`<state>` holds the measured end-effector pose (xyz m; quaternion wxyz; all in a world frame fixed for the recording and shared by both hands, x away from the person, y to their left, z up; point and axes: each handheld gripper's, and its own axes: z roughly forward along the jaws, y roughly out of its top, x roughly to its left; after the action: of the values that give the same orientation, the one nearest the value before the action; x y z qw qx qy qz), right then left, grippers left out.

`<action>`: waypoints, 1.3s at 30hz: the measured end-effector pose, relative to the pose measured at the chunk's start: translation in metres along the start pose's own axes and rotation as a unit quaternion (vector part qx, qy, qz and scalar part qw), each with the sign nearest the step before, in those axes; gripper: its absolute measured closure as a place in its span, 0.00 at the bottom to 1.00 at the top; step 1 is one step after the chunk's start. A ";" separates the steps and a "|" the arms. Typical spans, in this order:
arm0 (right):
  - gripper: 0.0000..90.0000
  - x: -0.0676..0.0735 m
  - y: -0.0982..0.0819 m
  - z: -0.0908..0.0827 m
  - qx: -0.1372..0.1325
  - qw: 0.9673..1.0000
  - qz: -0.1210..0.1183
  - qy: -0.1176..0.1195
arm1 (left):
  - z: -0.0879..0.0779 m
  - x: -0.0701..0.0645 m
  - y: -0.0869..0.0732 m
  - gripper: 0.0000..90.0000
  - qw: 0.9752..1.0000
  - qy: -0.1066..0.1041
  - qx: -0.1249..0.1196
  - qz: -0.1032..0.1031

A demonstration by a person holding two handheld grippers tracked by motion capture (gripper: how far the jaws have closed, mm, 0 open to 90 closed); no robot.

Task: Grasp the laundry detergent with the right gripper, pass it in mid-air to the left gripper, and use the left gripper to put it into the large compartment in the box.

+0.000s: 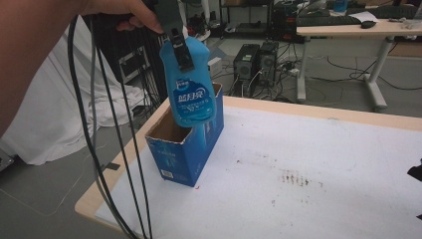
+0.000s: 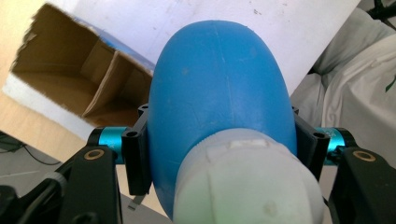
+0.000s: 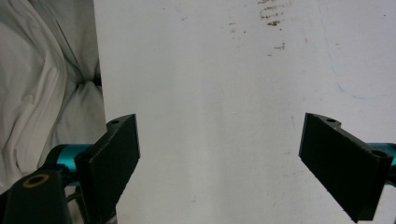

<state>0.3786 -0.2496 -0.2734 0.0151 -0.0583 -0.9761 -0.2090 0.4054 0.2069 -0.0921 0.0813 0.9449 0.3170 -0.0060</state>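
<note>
Left tool (image 1: 181,50) hangs straight down, clamped on the blue bottle (image 1: 191,89) over the open box (image 1: 184,144); right tool (image 3: 219,163) hovers low over the counter (image 3: 210,70), spread apart.

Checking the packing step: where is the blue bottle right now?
High view, left side: the blue bottle hangs clamped in the left hand-held gripper, its base dipping into the open blue carton.

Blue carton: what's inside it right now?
The blue carton shows bare brown cardboard walls and a divider. The blue bottle, held by the left gripper, hides part of its interior.
</note>
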 end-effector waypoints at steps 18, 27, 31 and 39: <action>0.13 -0.011 -0.006 -0.001 -0.003 1.000 0.016 -0.006 | -0.001 0.030 -0.033 0.42 1.000 0.025 -0.009 -0.004; 0.13 -0.014 -0.009 -0.001 -0.003 1.000 0.026 -0.008 | 0.021 0.042 -0.041 0.42 1.000 0.023 -0.001 0.008; 0.13 -0.015 -0.010 0.000 -0.002 0.999 0.031 -0.009 | 0.037 0.046 -0.045 0.42 1.000 0.025 0.002 0.013; 0.13 -0.017 -0.012 0.006 -0.001 0.999 0.038 -0.009 | 0.071 0.050 -0.048 0.42 0.999 0.017 0.009 0.032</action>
<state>0.3939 -0.2599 -0.2848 0.0146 -0.0970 -0.9730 -0.2088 0.4199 0.2632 -0.1721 0.0671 0.9554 0.2875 0.0097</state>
